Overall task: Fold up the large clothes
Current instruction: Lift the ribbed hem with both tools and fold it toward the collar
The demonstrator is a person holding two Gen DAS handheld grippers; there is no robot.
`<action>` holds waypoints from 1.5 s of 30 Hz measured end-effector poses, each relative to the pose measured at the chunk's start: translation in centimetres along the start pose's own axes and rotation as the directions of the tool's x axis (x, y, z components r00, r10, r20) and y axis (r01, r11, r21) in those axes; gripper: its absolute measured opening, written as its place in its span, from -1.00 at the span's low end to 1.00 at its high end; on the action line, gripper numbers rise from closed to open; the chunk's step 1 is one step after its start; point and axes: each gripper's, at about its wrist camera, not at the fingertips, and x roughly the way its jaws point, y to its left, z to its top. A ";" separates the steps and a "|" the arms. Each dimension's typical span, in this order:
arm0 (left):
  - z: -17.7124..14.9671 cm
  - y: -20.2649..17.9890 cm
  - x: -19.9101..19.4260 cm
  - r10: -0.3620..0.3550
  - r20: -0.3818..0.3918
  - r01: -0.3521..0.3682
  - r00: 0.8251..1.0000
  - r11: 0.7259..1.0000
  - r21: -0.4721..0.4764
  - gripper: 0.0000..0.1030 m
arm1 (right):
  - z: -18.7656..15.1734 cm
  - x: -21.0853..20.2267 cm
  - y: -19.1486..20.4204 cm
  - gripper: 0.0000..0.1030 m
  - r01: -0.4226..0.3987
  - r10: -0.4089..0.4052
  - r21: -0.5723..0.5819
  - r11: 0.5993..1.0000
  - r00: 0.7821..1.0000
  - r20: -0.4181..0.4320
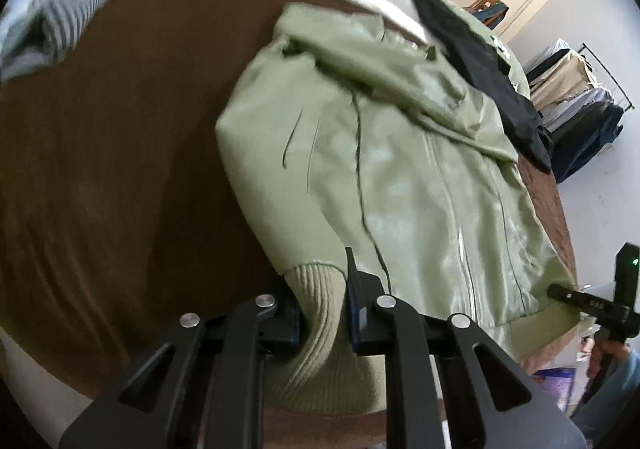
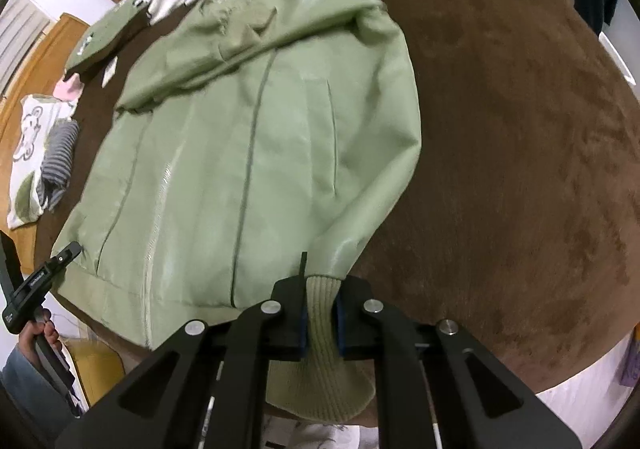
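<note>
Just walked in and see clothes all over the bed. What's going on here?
A person is folding a light green zip-front jacket spread on the brown bedspread, with a handheld gripper in each hand. The left gripper is shut on one ribbed knit cuff; the right gripper is shut on the other ribbed cuff. No fold has been made yet.

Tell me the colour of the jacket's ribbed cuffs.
Pale olive green ribbed cuffs, clearest in the right wrist view.
</note>
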 end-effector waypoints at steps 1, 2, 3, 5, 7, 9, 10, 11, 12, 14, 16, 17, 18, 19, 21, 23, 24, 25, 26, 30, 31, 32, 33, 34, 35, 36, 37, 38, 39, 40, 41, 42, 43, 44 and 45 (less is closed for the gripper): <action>0.6 -0.5 -0.5 0.003 0.021 -0.003 1.000 1.000 0.012 -0.64 | 0.2 -0.5 0.0 -0.82 0.001 -0.001 -0.002 1.000 1.000 0.007; 1.1 -0.8 -0.7 0.001 0.033 -0.001 0.999 1.000 0.017 -0.64 | 0.6 -0.8 0.1 -0.82 0.003 -0.002 -0.002 1.000 1.000 0.017; 1.9 -1.2 -1.2 -0.005 0.053 0.004 0.999 1.000 0.022 -0.64 | 1.1 -1.2 0.4 -0.82 0.002 -0.003 0.005 1.000 0.999 0.033; 3.4 -1.8 -2.0 -0.015 0.096 0.013 0.995 1.000 0.020 -0.65 | 2.4 -2.4 0.6 -0.82 0.001 -0.002 0.025 1.000 0.997 0.079; 4.9 -2.2 -2.5 -0.025 0.124 0.023 0.992 1.000 0.017 -0.65 | 3.7 -3.5 1.1 -0.82 -0.003 -0.002 0.037 0.999 0.993 0.121; 6.7 -2.6 -3.0 -0.034 0.162 0.032 0.986 0.999 0.017 -0.65 | 5.5 -4.5 1.6 -0.82 0.002 -0.008 0.036 0.999 0.987 0.162; 7.4 -2.9 -3.2 -0.034 0.178 0.031 0.983 0.999 0.020 -0.65 | 6.2 -4.9 1.8 -0.82 0.002 -0.008 0.038 0.999 0.984 0.177; 8.2 -3.0 -3.4 -0.035 0.195 0.031 0.980 0.999 0.024 -0.65 | 7.1 -5.2 1.9 -0.82 -0.003 -0.004 0.038 0.999 0.982 0.190; 9.3 -3.4 -3.7 -0.036 0.218 0.029 0.975 0.999 0.032 -0.65 | 8.4 -5.5 2.3 -0.82 -0.003 -0.004 0.036 0.999 0.977 0.215; 10.8 -3.9 -4.1 -0.032 0.261 0.019 0.965 0.999 0.049 -0.65 | 10.4 -6.2 2.8 -0.82 -0.006 -0.002 0.032 0.999 0.967 0.254; 12.7 -4.5 -4.1 -0.028 0.300 0.012 0.953 0.998 0.056 -0.65 | 12.7 -6.7 3.4 -0.82 -0.007 0.000 0.023 1.000 0.956 0.293; 13.5 -4.7 -4.1 -0.030 0.314 0.012 0.949 0.998 0.059 -0.65 | 13.6 -6.7 3.6 -0.82 -0.007 0.001 0.018 1.000 0.951 0.309; 14.8 -5.1 -4.1 -0.032 0.333 0.010 0.942 0.998 0.068 -0.65 | 14.9 -6.7 3.9 -0.82 -0.011 0.005 0.016 1.000 0.946 0.325; 15.6 -5.4 -4.0 -0.033 0.348 0.007 0.937 0.997 0.075 -0.65 | 16.1 -6.7 4.1 -0.82 -0.014 0.008 0.015 1.000 0.939 0.343; 17.6 -6.3 -3.7 -0.036 0.382 -0.001 0.924 0.995 0.096 -0.65 | 18.0 -6.7 4.5 -0.82 -0.013 0.009 0.008 1.000 0.927 0.374; 19.5 -7.0 -3.2 -0.035 0.414 -0.010 0.909 0.994 0.107 -0.65 | 20.3 -6.7 4.7 -0.82 -0.023 0.019 0.005 1.000 0.912 0.410; 20.1 -7.1 -3.0 -0.036 0.428 -0.009 0.903 0.995 0.102 -0.65 | 21.5 -6.7 4.7 -0.82 -0.029 0.024 0.005 1.000 0.905 0.426; 20.8 -7.1 -2.8 -0.040 0.439 0.001 0.898 0.996 0.088 -0.64 | 22.4 -6.6 4.8 -0.82 -0.034 0.028 0.007 0.999 0.898 0.439; 21.7 -7.1 -2.4 -0.047 0.446 0.019 0.894 0.997 0.069 -0.64 | 23.3 -6.5 4.7 -0.82 -0.039 0.030 0.010 0.999 0.891 0.452; 25.4 -8.0 0.2 -0.033 0.481 0.006 0.876 0.998 0.058 -0.64 | 28.2 -5.4 4.5 -0.82 -0.047 0.032 0.017 0.999 0.868 0.496; 26.2 -8.2 0.9 -0.024 0.486 -0.004 0.874 0.998 0.056 -0.64 | 29.5 -5.0 4.3 -0.82 -0.048 0.030 0.023 0.999 0.864 0.502; 27.0 -8.3 1.7 -0.014 0.488 -0.011 0.873 0.999 0.049 -0.64 | 30.8 -4.5 4.1 -0.82 -0.047 0.027 0.027 0.999 0.861 0.507; 28.1 -8.1 2.7 -0.005 0.484 -0.014 0.875 0.999 0.035 -0.64 | 31.6 -4.0 3.9 -0.82 -0.044 0.023 0.030 0.999 0.860 0.509; 28.9 -7.9 3.5 0.001 0.482 -0.013 0.876 1.000 0.022 -0.64 | 32.6 -3.2 3.8 -0.82 -0.045 0.023 0.032 0.998 0.864 0.504; 29.9 -7.9 4.9 0.007 0.469 -0.017 0.883 1.000 0.016 -0.64 | 33.7 -2.4 3.6 -0.82 -0.048 0.026 0.032 0.998 0.865 0.501; 30.7 -8.1 6.2 0.022 0.457 -0.037 0.889 0.999 0.023 -0.64 | 35.0 -1.1 3.7 -0.82 -0.040 0.023 0.023 0.999 0.870 0.492; 31.0 -8.3 7.0 0.033 0.452 -0.054 0.891 0.998 0.032 -0.64 | 35.8 -0.1 3.8 -0.82 -0.030 0.019 0.014 0.999 0.875 0.484; 31.5 -8.4 8.1 0.043 0.446 -0.069 0.894 0.997 0.041 -0.64 | 36.6 0.9 3.9 -0.82 -0.020 0.014 0.007 1.000 0.879 0.477; 32.1 -8.3 9.2 0.050 0.439 -0.074 0.897 0.996 0.039 -0.64 | 37.5 2.3 3.8 -0.82 -0.012 0.009 0.004 1.000 0.883 0.468; 32.5 -8.1 10.1 0.053 0.435 -0.075 0.899 0.997 0.034 -0.64 | 38.3 3.4 3.6 -0.82 -0.011 0.007 0.006 1.000 0.886 0.464; 32.9 -7.9 10.9 0.058 0.433 -0.079 0.900 0.996 0.031 -0.64 | 38.9 4.5 3.5 -0.82 -0.009 0.004 0.007 1.000 0.888 0.459; 33.3 -7.7 12.1 0.071 0.429 -0.093 0.901 0.995 0.031 -0.64 | 39.4 5.3 3.4 -0.82 -0.004 0.001 0.006 1.000 0.890 0.455; 33.6 -7.6 13.0 0.079 0.424 -0.101 0.902 0.994 0.031 -0.63 | 39.8 6.3 3.3 -0.82 0.002 -0.005 0.006 1.000 0.894 0.449; 33.9 -7.5 13.8 0.084 0.416 -0.105 0.906 0.994 0.028 -0.63 | 40.3 7.2 3.2 -0.82 0.009 -0.010 0.005 1.000 0.898 0.441; 34.3 -7.2 14.9 0.089 0.409 -0.106 0.908 0.994 0.019 -0.63 | 40.8 8.3 2.9 -0.82 0.017 -0.018 0.006 1.000 0.902 0.432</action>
